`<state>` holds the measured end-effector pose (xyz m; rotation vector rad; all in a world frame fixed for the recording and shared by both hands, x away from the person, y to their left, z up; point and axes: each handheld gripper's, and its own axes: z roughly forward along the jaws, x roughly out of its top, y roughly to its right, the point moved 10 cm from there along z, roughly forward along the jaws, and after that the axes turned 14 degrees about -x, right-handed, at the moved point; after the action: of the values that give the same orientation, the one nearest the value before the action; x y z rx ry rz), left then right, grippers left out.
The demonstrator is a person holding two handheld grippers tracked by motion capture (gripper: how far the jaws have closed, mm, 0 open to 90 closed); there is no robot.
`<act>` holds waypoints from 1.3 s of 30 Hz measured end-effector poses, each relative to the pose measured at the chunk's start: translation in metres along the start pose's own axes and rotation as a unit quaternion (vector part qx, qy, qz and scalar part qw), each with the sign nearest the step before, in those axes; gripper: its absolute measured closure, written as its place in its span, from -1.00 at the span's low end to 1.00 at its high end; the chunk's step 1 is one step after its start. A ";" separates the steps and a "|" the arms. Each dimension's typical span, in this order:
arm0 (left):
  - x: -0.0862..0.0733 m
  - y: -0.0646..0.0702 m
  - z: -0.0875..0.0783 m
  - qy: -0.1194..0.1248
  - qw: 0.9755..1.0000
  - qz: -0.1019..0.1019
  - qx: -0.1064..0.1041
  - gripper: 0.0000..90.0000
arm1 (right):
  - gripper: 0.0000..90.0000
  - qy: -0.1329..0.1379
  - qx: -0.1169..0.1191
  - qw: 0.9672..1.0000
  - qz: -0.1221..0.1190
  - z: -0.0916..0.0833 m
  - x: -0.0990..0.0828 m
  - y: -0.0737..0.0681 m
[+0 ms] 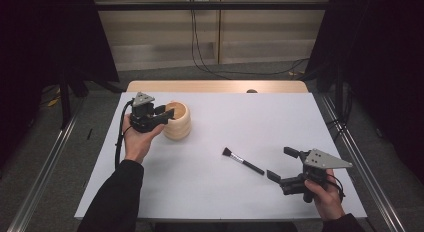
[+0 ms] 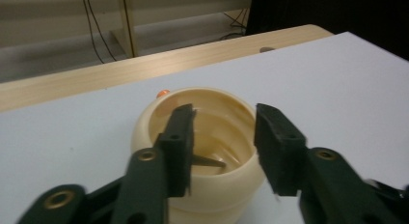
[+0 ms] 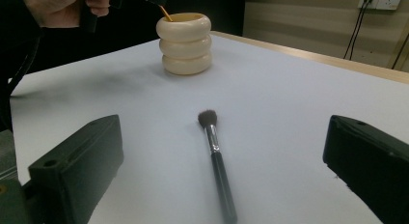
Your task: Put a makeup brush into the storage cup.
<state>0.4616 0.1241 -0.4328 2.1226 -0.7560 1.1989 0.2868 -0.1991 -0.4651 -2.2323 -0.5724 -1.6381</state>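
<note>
High view: the left gripper (image 1: 162, 113) hangs over the mouth of a cream ribbed holder (image 1: 178, 121) at the table's (image 1: 210, 192) far left, jaws parted and gripping nothing. A thin orange stick (image 3: 165, 13) leans inside the holder. The right gripper (image 1: 282, 164) rests near the front right, jaws spread wide and empty, just beside a black-handled makeup brush (image 1: 242, 160) lying flat.

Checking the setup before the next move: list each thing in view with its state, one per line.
Cream ribbed holder: upright on the table, a thin orange stick inside.
Black-handled makeup brush: lying flat on the white table, untouched.
Left gripper: jaws apart over the holder's mouth, nothing between them.
Right gripper: open, jaws either side of the brush handle's end, not touching.
White table: bare around both things.
</note>
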 end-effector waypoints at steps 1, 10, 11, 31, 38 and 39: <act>0.001 0.001 -0.001 0.001 1.000 0.001 0.001 0.11 | -1.00 0.000 0.000 1.000 0.000 0.000 0.000 0.000; 0.001 0.000 -0.006 0.009 1.000 -0.003 -0.011 -0.60 | -1.00 0.000 -0.001 1.000 0.001 0.000 0.000 0.001; 0.001 0.000 -0.007 0.010 1.000 -0.001 -0.010 -0.64 | -1.00 -0.001 -0.001 1.000 0.003 0.000 0.000 0.001; -0.007 0.016 -0.034 0.056 0.998 0.030 0.003 -0.97 | -1.00 0.002 -0.006 1.000 0.008 -0.002 0.001 0.004; -0.016 0.025 -0.043 0.070 0.997 0.023 -0.007 -0.96 | -1.00 0.003 -0.010 1.000 0.011 -0.002 0.002 0.005; -0.018 0.028 -0.045 0.071 0.997 0.023 -0.012 -0.96 | -1.00 0.003 -0.010 1.000 0.011 -0.002 0.002 0.005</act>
<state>0.4094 0.1411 -0.4235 1.9867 -0.7564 1.3424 0.2879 -0.2047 -0.4629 -2.2395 -0.5306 -1.6453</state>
